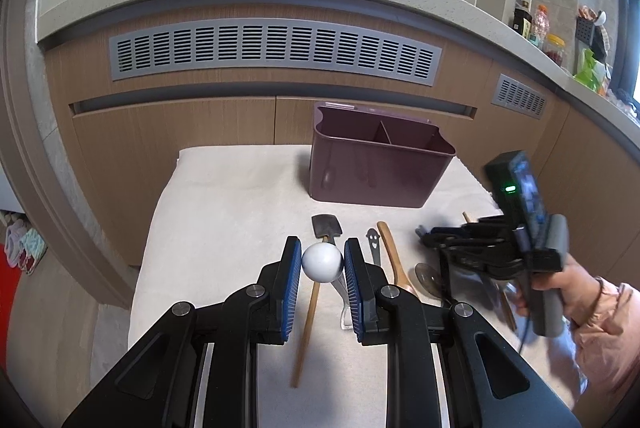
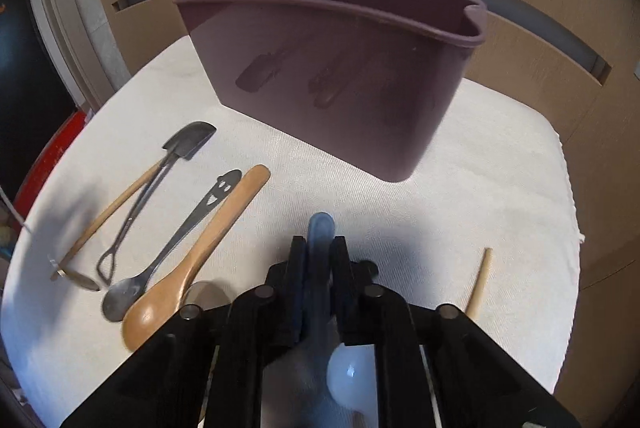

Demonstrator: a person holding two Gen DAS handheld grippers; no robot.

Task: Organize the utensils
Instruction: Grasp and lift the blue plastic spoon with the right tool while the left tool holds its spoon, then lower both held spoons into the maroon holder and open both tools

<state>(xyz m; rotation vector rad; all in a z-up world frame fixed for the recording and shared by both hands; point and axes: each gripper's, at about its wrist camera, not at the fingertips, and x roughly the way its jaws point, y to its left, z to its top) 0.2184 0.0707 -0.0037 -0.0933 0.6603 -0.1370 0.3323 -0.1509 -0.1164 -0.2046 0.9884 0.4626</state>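
My left gripper [image 1: 321, 245] is shut on the round white head of a spoon [image 1: 322, 263], whose clear handle hangs down beside the right pad. A blue-handled spoon [image 2: 320, 228] with a white bowl is clamped in my right gripper [image 2: 320, 241], its handle tip poking out past the fingertips. The left wrist view shows that right gripper [image 1: 424, 233], blurred, in a person's hand at the right. The purple divided caddy [image 1: 380, 164] [image 2: 340, 68] stands on the cloth ahead of both grippers. It looks empty as far as its inside shows.
On the white cloth [image 2: 460, 188] lie a black shovel-shaped spoon [image 2: 188, 140], a smiley-face metal spoon [image 2: 180, 228], a wooden spoon [image 2: 200, 252] and a wooden stick [image 2: 104, 212]. Another wooden stick [image 2: 480, 280] lies to the right. Wooden cabinets [image 1: 180, 132] stand behind the table.
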